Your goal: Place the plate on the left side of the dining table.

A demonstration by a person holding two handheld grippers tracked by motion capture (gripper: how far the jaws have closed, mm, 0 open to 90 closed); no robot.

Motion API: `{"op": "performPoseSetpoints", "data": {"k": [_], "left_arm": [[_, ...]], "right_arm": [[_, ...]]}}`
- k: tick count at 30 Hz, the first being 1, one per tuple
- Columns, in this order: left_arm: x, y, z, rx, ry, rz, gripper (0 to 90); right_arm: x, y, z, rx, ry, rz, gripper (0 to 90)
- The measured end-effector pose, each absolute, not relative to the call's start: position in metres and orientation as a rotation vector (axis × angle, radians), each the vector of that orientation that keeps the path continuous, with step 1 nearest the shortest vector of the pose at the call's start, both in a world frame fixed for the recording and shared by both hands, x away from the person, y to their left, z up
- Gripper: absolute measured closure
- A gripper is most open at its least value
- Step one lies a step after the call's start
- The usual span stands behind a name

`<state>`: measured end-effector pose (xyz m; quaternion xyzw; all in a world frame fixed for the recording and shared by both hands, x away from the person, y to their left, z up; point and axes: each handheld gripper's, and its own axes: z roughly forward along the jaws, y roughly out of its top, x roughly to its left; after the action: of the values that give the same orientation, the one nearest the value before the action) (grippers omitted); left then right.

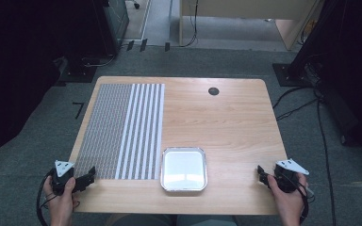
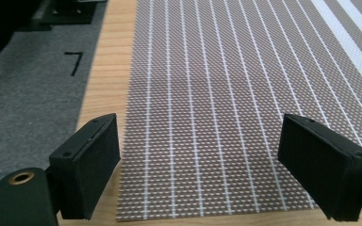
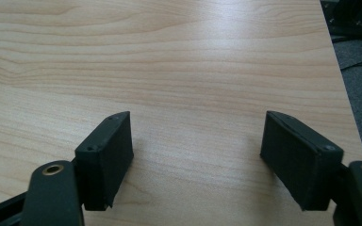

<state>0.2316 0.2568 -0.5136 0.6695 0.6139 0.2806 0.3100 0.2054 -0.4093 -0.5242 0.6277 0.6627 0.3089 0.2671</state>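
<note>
Both my tongs gape, holding nothing: left tongs (image 2: pixel 200 165) at mat (image 1: pixel 122 129) near edge, right tongs (image 3: pixel 198 160) over bare worktop (image 1: pixel 226 117). Step: approach. Next probably: pinch mat edge.

Premises present as a lab or test room: grey carpet floor (image 1: pixel 37 141) with a black tape mark (image 1: pixel 78 109), loose cables (image 1: pixel 292 101) beyond the surface's (image 1: pixel 226 122) right edge, dark equipment stands (image 1: pixel 82 66) and plain furniture (image 1: pixel 245 19) behind.

One mat (image 1: pixel 122 129), one tray (image 1: pixel 184 169), two tools.
</note>
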Motion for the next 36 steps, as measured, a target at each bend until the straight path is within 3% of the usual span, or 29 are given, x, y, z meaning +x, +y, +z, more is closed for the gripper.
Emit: {"op": "performPoseSetpoints", "data": {"k": [1, 3, 10, 36], "left_arm": [[0.232, 0.258, -0.512, 1.750, 1.625, 0.738, 10.0], [0.232, 0.260, -0.510, 1.728, 1.630, 0.734, 10.0], [0.232, 0.254, -0.504, 1.686, 1.624, 0.775, 13.2], [0.241, 0.207, -0.491, 1.701, 1.526, 0.693, 11.3]], "right_arm": [[0.206, -0.409, -0.525, 1.708, 1.782, 0.815, 14.8], [0.207, -0.409, -0.525, 1.738, 1.763, 0.793, 11.5], [0.206, -0.410, -0.524, 1.780, 1.708, 0.818, 14.2], [0.203, -0.382, -0.496, 1.694, 1.628, 1.002, 13.9]]}}
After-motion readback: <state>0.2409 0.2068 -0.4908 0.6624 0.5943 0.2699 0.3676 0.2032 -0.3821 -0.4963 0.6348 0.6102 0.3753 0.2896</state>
